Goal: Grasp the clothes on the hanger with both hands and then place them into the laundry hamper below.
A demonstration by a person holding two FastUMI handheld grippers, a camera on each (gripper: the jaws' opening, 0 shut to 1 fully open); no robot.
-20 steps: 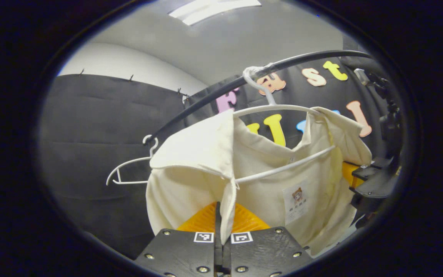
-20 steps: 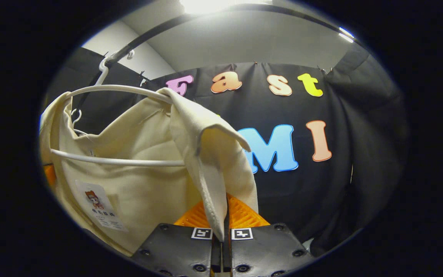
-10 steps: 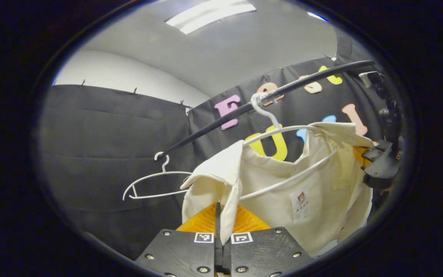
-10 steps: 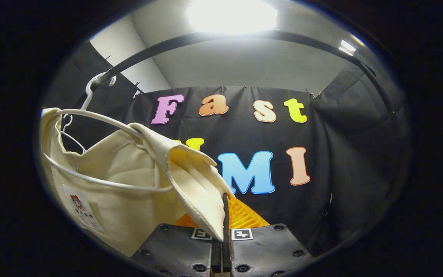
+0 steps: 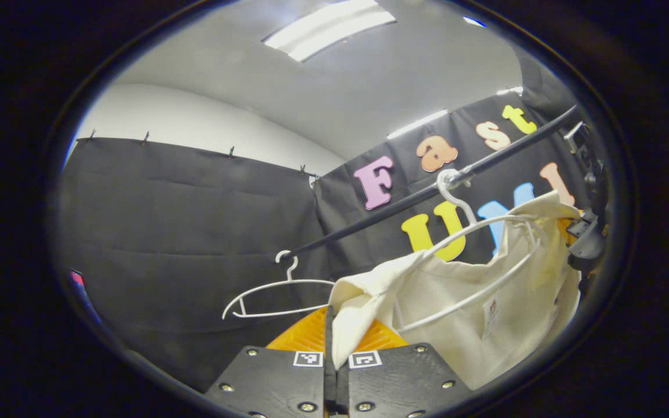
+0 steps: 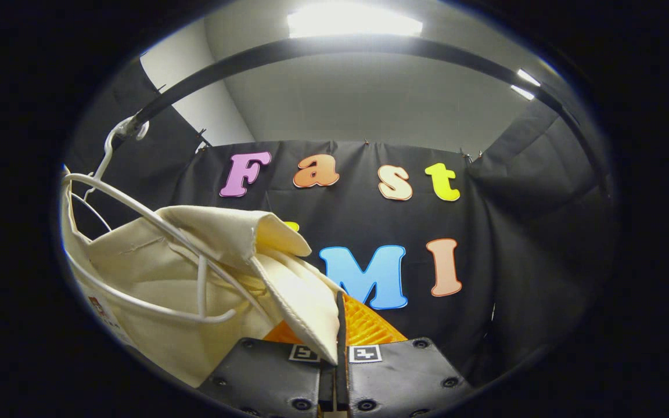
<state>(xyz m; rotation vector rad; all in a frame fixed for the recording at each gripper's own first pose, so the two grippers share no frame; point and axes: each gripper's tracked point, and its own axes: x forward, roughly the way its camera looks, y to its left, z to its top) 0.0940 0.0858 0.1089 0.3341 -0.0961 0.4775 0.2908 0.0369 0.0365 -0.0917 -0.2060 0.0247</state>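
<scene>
Pinching the cream garment (image 5: 456, 302), left claw (image 5: 330, 342) and right claw (image 6: 337, 337) both grip its edges.

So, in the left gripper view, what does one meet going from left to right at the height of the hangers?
Empty white hanger → cream garment on its own white hanger → the right claw at the garment's far edge.

Black rail (image 5: 427, 194) with two white hangers: garment-bearing hanger (image 5: 479, 255), bare hanger (image 5: 276, 290)
</scene>
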